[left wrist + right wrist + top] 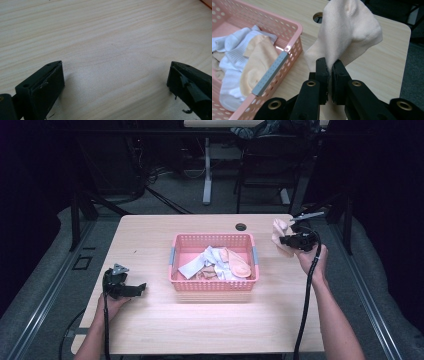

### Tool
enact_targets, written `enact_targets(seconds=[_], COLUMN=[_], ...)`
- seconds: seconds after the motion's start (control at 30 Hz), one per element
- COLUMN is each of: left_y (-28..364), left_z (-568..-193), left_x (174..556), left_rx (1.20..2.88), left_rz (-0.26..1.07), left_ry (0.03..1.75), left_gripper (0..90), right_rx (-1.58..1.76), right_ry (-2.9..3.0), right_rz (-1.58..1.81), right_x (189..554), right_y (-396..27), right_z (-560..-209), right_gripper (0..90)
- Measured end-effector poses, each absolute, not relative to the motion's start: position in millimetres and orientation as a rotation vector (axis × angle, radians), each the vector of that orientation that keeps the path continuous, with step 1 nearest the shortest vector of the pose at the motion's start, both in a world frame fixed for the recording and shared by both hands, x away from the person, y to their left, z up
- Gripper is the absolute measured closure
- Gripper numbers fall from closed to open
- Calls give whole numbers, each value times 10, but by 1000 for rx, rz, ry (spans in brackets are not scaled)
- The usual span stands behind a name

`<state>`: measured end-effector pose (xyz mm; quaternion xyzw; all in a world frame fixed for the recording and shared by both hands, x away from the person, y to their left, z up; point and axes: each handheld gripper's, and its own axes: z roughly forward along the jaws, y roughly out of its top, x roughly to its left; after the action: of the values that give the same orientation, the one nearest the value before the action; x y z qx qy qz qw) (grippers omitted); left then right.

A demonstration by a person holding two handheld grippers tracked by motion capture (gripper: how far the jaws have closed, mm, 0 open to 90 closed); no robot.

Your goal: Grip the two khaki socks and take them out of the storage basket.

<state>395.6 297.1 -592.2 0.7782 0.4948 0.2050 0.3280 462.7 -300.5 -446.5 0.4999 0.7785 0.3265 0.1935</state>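
Pale peach cotton sock (pixel 352 32) clamped in right gripper (pixel 330 66), held above light wooden table (pixel 150 240), right of basket.
Pink perforated plastic basket (pixel 214 240) holding white and peach socks (pixel 220 265); left gripper (pixel 115 75) spread wide, empty; no legible writing.

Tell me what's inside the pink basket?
The pink basket holds a heap of socks: white socks, a peach sock, and a bit of brownish fabric. The heap covers part of the basket floor, so anything underneath is hidden.
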Motion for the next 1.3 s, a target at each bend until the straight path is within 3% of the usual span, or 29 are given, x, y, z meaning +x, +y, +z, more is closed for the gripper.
enact_targets(seconds=[1.1, 1.2, 1.3], left_y=[2971, 2971, 2971], left_z=[-5922, -5922, -5922], left_x=[3956, 3956, 3956], left_rx=[2037, 2037, 2037], left_rz=[537, 536, 537], left_ry=[1296, 1296, 1296], left_gripper=[10, 9, 9], right_rx=[1667, 1668, 1676], right_ry=[2314, 2330, 2336], right_rz=[672, 673, 652], right_x=[4820, 4824, 4828], right_y=[-3190, -3197, -3203], right_z=[-5090, -5097, -5112], right_gripper=[796, 776, 689])
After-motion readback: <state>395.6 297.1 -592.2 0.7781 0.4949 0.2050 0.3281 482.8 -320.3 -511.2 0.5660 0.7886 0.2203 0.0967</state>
